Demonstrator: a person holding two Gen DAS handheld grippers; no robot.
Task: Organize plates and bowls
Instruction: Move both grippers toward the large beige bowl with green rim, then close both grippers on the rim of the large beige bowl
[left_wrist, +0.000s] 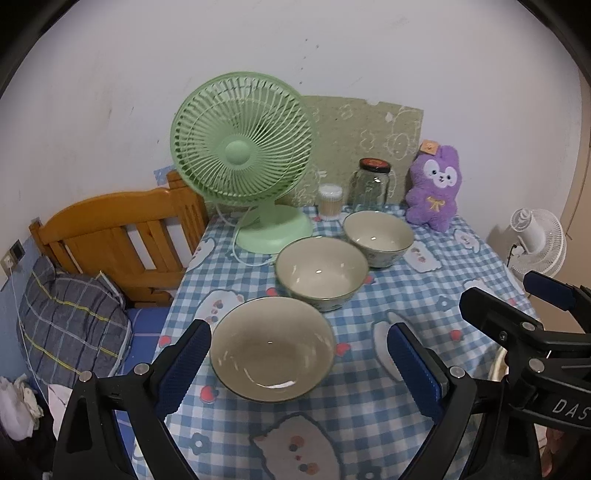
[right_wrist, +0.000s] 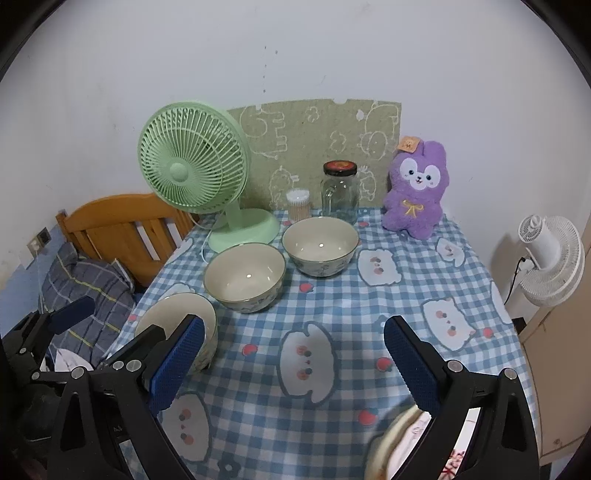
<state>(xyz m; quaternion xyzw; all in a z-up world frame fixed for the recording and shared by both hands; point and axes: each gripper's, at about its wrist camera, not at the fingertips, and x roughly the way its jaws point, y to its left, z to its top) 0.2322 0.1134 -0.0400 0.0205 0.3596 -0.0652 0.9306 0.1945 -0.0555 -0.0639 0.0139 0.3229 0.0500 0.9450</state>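
From the left wrist view, the left tongs (left_wrist: 297, 349) hang spread wide over a bench (left_wrist: 406, 295) draped in blue-and-white check, their blue pads either side of the nearest bowl (left_wrist: 272, 349) without pressing it. Behind that bowl, toward the green fan (left_wrist: 242, 155), sits the middle bowl (left_wrist: 322, 271), and the far bowl (left_wrist: 378, 238) stands just beyond it, to the right of the fan's base. Also right of the fan, along the wall, stand a tub of cotton swabs (left_wrist: 330, 201), a glass jar (left_wrist: 371, 184) with a dark lid, and a purple plush rabbit (left_wrist: 436, 186). The right tongs (left_wrist: 517, 314) show at the picture's right edge. From the right wrist view, the right tongs (right_wrist: 293, 350) are likewise spread wide, with only bare cloth between the pads. The three bowls run in a line away from the fan (right_wrist: 192, 162): the far bowl (right_wrist: 320, 245) just right of its base, the middle bowl (right_wrist: 244, 275) in front of the base, the nearest bowl (right_wrist: 173, 317) furthest from it, partly hidden by the left pad. A plate (right_wrist: 395, 428), blurred, shows at the bench's (right_wrist: 424, 280) near edge under the right finger. The left tongs (right_wrist: 70, 314) show at the left edge. A wooden bed (right_wrist: 122, 221) lies left of the fan.
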